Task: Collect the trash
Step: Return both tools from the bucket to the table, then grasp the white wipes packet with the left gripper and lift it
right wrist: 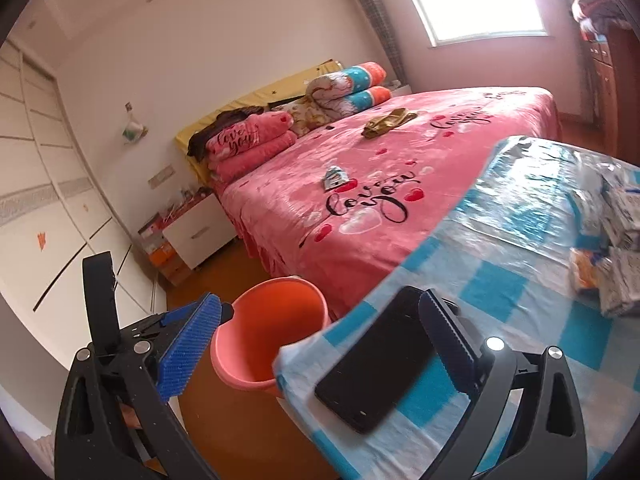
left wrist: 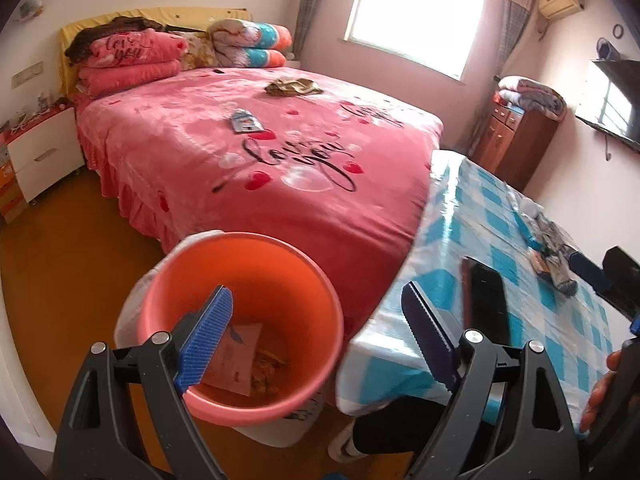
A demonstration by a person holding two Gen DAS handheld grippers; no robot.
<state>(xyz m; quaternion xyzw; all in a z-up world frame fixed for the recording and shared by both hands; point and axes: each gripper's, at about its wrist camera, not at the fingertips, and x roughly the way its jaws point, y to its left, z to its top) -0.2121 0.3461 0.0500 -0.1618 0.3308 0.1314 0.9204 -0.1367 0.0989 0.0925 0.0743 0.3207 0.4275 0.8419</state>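
Left gripper (left wrist: 316, 336): being held wide, empty, above orange bin (left wrist: 240, 320) | right gripper (right wrist: 320, 356): likewise | risk: phone (right wrist: 376, 364) being knocked off table edge.

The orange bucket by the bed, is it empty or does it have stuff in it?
Not empty. The left wrist view shows the orange bucket holding a pale paper packet and yellowish scraps at its bottom.
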